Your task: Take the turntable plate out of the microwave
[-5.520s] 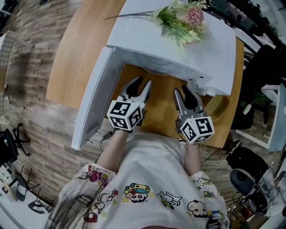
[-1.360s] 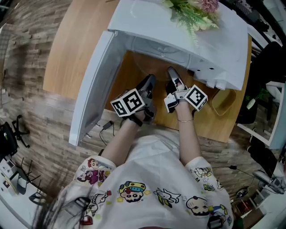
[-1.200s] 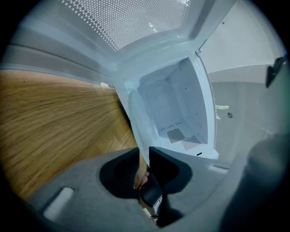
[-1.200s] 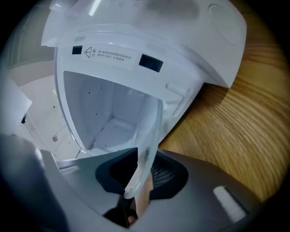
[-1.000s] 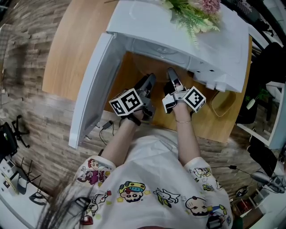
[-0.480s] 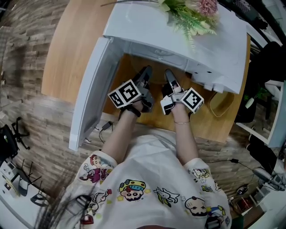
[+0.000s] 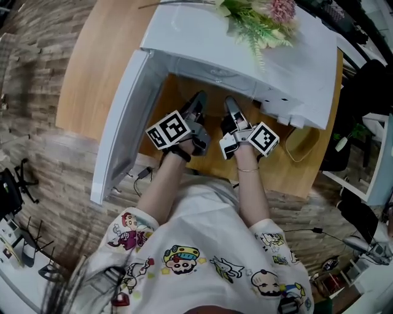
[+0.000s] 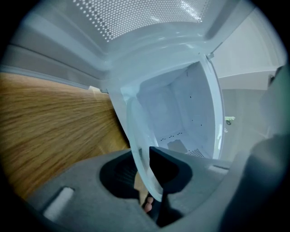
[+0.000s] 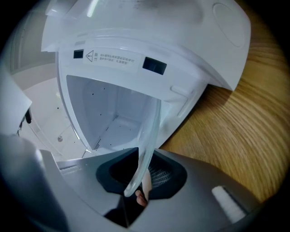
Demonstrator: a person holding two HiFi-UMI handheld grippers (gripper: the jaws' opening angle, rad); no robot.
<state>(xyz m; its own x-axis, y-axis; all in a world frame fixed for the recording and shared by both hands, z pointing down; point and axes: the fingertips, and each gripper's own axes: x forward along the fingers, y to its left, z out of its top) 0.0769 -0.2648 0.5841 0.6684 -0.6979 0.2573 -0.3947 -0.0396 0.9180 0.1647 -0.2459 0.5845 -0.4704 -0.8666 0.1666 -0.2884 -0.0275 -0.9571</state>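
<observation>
The clear glass turntable plate stands on edge at the mouth of the white microwave. In the left gripper view its rim runs down between the dark pads of my left gripper, whose jaws are closing on it. In the right gripper view the plate likewise drops into my right gripper, which is shut on the rim. In the head view the left gripper and right gripper sit side by side, tips at the oven opening. The glass itself barely shows there.
The microwave door hangs open to the left, close beside my left arm. The empty oven cavity lies behind the plate. Artificial flowers lie on top of the oven. The wooden table extends left, and a cord loop lies right.
Since several seconds ago both grippers have rolled onto their sides and drawn together at the oven mouth. Over the last second the left gripper edged slightly toward the opening; the right barely moved.
</observation>
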